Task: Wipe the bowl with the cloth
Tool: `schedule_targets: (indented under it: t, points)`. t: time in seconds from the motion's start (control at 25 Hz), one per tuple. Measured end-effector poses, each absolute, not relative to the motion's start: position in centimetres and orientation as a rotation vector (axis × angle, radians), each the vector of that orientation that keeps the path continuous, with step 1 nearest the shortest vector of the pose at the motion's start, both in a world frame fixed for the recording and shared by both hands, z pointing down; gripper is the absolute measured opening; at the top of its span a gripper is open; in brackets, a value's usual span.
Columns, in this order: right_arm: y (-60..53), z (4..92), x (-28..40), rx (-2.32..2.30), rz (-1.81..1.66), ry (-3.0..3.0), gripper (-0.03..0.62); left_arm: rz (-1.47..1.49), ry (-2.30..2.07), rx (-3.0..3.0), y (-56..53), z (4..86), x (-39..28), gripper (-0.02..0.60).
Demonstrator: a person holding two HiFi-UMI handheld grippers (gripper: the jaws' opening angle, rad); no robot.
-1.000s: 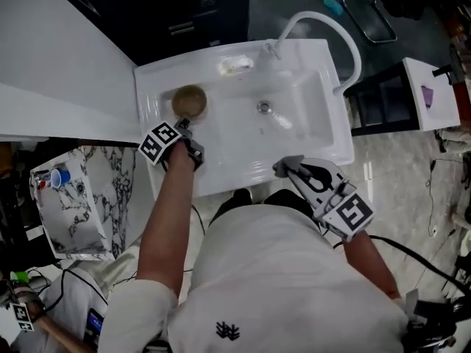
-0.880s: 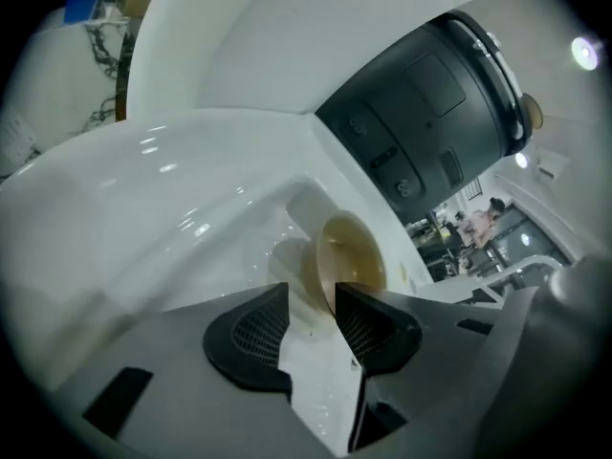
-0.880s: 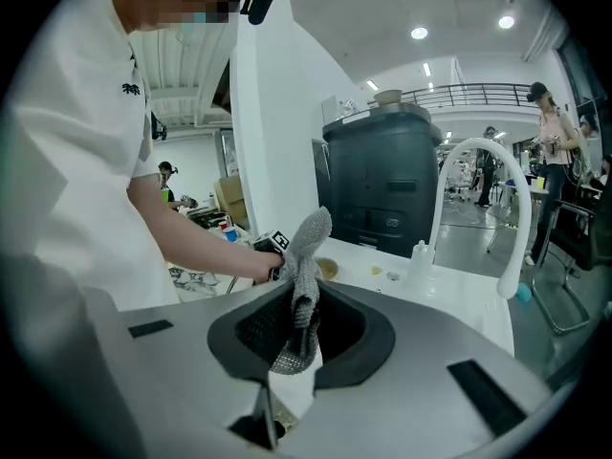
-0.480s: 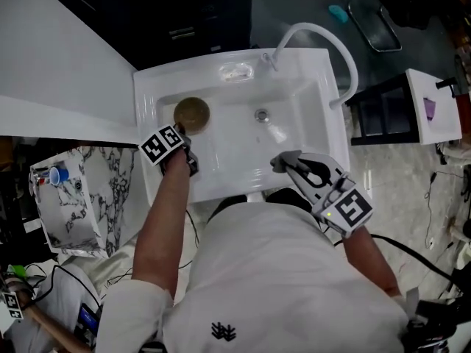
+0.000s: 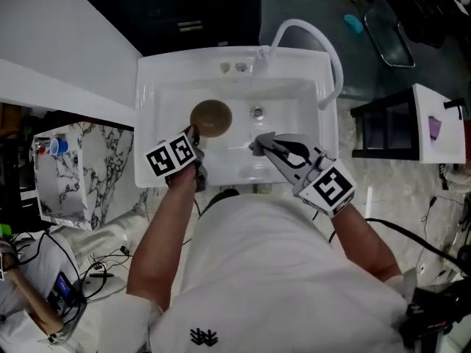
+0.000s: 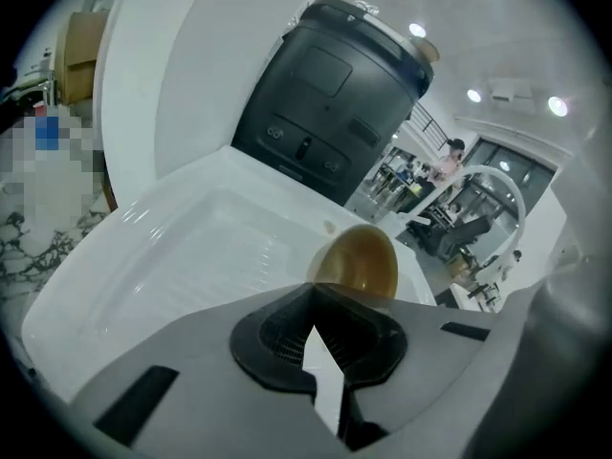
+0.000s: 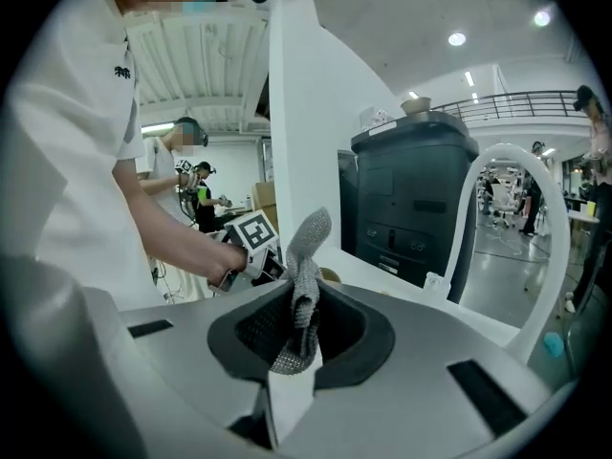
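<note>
A brown bowl [image 5: 211,118] hangs tilted over the left half of the white sink [image 5: 147,87]. My left gripper [image 5: 193,135] is shut on its near rim. In the left gripper view the bowl [image 6: 360,260] stands just beyond the closed jaws of that gripper [image 6: 320,302]. My right gripper [image 5: 257,145] hovers over the sink's front middle, to the right of the bowl, shut on a grey knitted cloth [image 7: 305,273]. The cloth sticks up from between that gripper's [image 7: 299,338] jaws. Cloth and bowl are apart.
A white curved faucet [image 5: 326,44] arches over the sink's right side, and the drain [image 5: 257,112] lies mid-basin. Small items [image 5: 234,68] sit on the back rim. A black bin [image 6: 325,94] stands behind the sink. A marble-patterned box [image 5: 81,171] is at left.
The left gripper has shut on the bowl's rim and lifted it, tilted, off the sink floor toward the middle. The right gripper with the cloth has come in over the sink's front.
</note>
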State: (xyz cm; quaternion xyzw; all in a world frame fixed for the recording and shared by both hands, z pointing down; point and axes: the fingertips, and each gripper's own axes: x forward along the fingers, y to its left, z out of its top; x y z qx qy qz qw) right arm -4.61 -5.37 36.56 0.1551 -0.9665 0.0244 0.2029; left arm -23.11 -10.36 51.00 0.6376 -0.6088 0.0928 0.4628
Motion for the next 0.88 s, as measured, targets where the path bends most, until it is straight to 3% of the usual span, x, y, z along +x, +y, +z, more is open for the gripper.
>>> schedule_targets:
  t: [0.24, 0.68, 0.88]
  points:
    - [-5.7, 38.7, -5.5, 0.372, -0.052, -2.690, 0.043, 0.173, -1.470, 1.513, -7.4, 48.7, -17.7, 0.011]
    - [-7.4, 44.7, -7.7, 0.242, -0.772, -2.293, 0.043, 0.227, -1.435, 1.464, -5.7, 48.4, -11.4, 0.012]
    - [-8.7, 47.6, -6.6, 0.213, -0.926, -2.062, 0.043, 0.261, -1.414, 1.485, -6.3, 48.5, -9.9, 0.011]
